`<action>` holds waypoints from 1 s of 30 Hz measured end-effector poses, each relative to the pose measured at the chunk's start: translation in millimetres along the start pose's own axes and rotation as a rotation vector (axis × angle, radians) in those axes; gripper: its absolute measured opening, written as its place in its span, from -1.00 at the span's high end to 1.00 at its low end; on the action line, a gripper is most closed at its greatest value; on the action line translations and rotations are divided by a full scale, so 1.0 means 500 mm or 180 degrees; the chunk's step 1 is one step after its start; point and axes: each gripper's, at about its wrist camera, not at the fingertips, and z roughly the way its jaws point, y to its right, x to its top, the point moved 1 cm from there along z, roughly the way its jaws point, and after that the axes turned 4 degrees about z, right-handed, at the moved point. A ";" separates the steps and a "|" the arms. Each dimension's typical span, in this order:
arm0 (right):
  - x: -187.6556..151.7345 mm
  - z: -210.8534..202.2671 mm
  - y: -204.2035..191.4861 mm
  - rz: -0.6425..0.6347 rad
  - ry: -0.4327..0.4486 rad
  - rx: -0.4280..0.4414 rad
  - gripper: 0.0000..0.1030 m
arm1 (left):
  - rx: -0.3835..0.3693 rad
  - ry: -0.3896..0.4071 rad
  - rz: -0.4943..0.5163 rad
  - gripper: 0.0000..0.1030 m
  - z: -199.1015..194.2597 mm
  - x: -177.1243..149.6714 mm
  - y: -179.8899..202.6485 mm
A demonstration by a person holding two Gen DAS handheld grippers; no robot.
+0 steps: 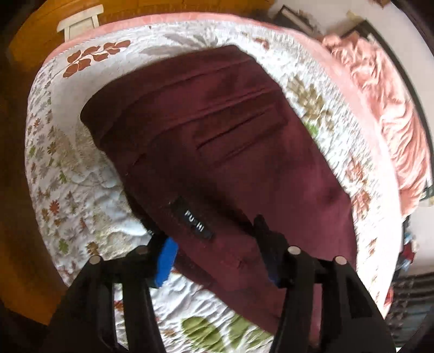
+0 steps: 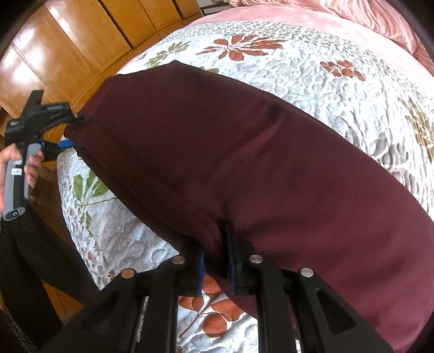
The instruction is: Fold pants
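Note:
Maroon pants (image 1: 217,141) lie folded lengthwise on a floral quilt (image 1: 70,173), waistband with a black label (image 1: 193,218) toward my left gripper (image 1: 214,244). Its jaws stand wide apart around the waistband edge, not pinching it. In the right wrist view the pants (image 2: 244,163) stretch across the bed. My right gripper (image 2: 215,260) is shut on a bunched edge of the pants between its blue pads (image 2: 232,263). The left gripper (image 2: 67,133) shows there at the far left end of the pants, held by a hand.
The quilt (image 2: 298,70) covers a bed with a pink blanket (image 1: 385,114) bunched at the far right. Wooden cabinets (image 2: 70,54) stand beyond the bed's left edge. A white stool (image 1: 81,21) stands by the far side.

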 end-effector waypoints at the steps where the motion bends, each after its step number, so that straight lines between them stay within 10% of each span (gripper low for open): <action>1: 0.000 -0.003 0.002 0.0024 0.0001 0.0033 0.64 | 0.0063 0.0008 0.0053 -0.03 -0.011 -0.007 0.008; 5: 0.005 -0.027 0.018 0.0310 -0.0141 0.0359 -0.12 | 0.0079 -0.0023 0.0247 -0.38 -0.045 -0.067 0.059; 15: 0.000 -0.149 0.077 0.0813 0.0232 0.0305 -0.12 | -0.0809 0.0024 0.1687 -0.27 -0.101 -0.223 0.277; 22: -0.039 -0.059 0.096 0.0777 -0.0043 -0.0132 -0.11 | -0.0343 -0.0721 0.2257 -0.23 0.059 -0.276 0.287; 26: -0.033 -0.092 0.105 0.0923 -0.0010 0.0047 -0.09 | -0.0223 -0.0483 0.2614 -0.26 0.039 -0.296 0.302; 30: -0.053 -0.194 0.175 0.1589 0.0292 0.0368 -0.09 | -0.0626 -0.0343 0.2600 -0.42 -0.019 -0.307 0.347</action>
